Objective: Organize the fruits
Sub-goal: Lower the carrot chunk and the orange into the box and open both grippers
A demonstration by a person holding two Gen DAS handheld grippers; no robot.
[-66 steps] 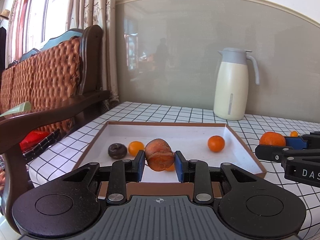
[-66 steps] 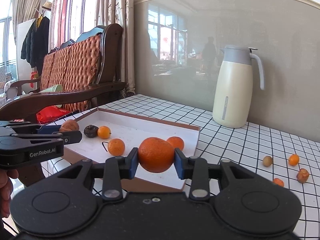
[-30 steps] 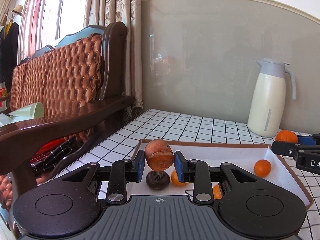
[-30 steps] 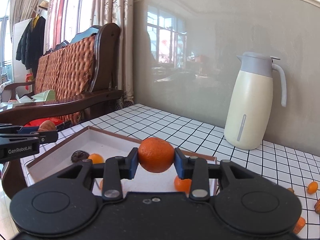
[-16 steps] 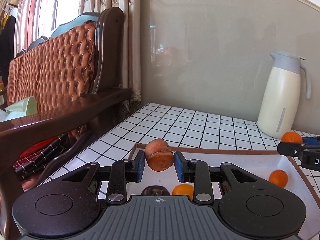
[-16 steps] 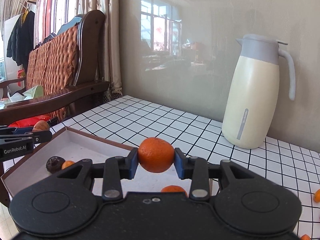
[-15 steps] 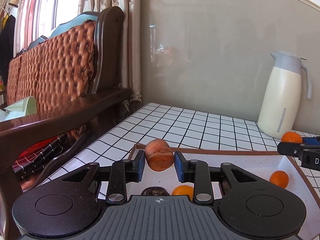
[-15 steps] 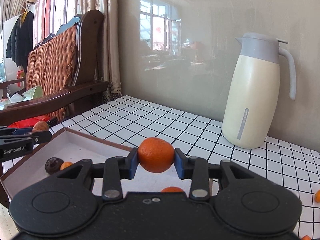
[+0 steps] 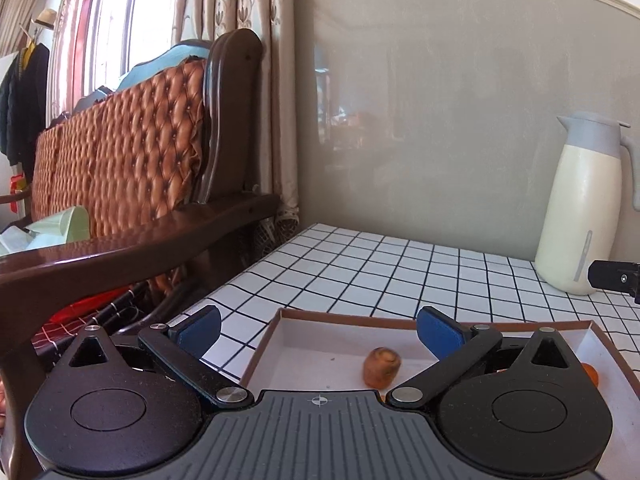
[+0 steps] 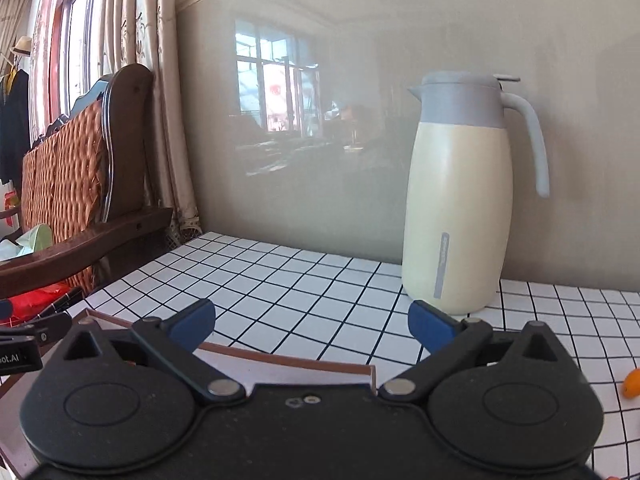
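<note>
Left wrist view: the left tool [image 9: 318, 330] has its blue pads spread wide, having just swung apart, and nothing is between them. Below the gap a reddish-brown fruit [image 9: 381, 366] lies on the white floor of the tray [image 9: 352, 316], near the tray's far left corner and clear of both pads. A small orange fruit [image 9: 589, 372] peeps out behind the tool's right arm, by the tray's right wall. The tray sits on the checked worktop [image 9: 380, 268], close to its left edge. A cream jug [image 9: 580, 216] with a grey top stands at the worktop's back edge against the wall. The black tip of the right tool [image 9: 616, 276] reaches in at the right border. A wooden sofa [image 9: 132, 152] with a quilted brown back stands beyond the worktop's left edge.

Right wrist view: the right tool [image 10: 312, 326] is likewise spread wide, its pads just parted, with nothing between them. Its body covers most of the tray [image 10: 288, 358]; only the far wall and right corner show. The orange it carried cannot be seen here. The cream jug [image 10: 460, 208] stands straight ahead. One small orange fruit [image 10: 632, 383] lies on the worktop [image 10: 280, 276] towards its right edge. Part of the left tool [image 10: 24, 340] shows at the left border.
</note>
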